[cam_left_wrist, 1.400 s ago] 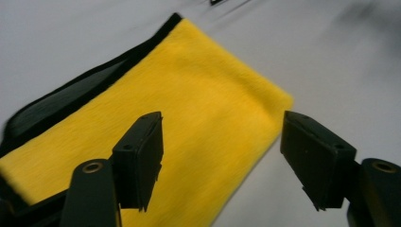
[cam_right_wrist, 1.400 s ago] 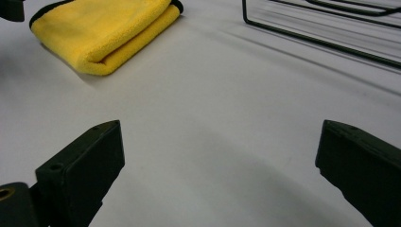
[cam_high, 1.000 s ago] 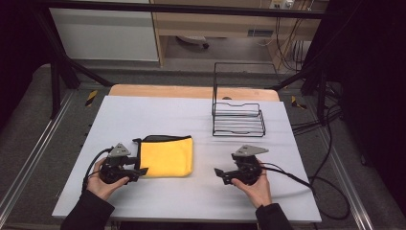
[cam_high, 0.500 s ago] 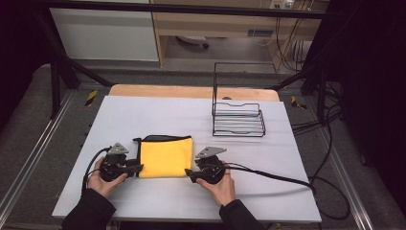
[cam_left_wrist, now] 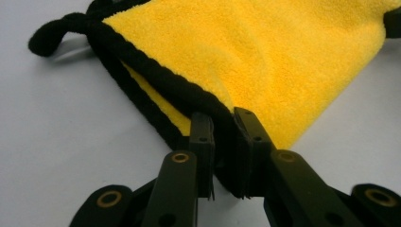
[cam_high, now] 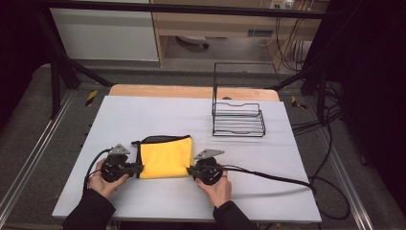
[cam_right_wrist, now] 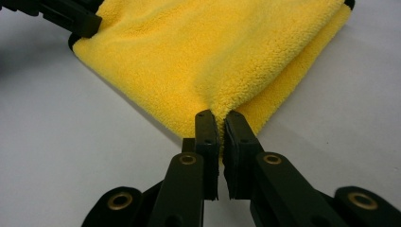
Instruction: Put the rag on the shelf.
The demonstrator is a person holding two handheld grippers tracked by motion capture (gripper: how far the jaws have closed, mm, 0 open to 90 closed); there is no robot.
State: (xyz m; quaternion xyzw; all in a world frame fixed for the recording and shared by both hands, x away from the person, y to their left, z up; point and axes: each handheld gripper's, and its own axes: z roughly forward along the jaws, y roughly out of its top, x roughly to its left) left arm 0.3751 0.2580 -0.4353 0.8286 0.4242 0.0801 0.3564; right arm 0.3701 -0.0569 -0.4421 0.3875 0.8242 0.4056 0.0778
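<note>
- High view: folded yellow microfibre cloth (cam_high: 165, 156), black-edged, flat near the table's (cam_high: 143, 115) front; left gripper (cam_high: 135, 168) and right gripper (cam_high: 190, 171) at its two near corners
- Left gripper view: jaws pinched on black hem; a shallow bite may slip
- Right gripper view: jaws closed on corner's top layers; lifting could leave the lower fold behind
</note>
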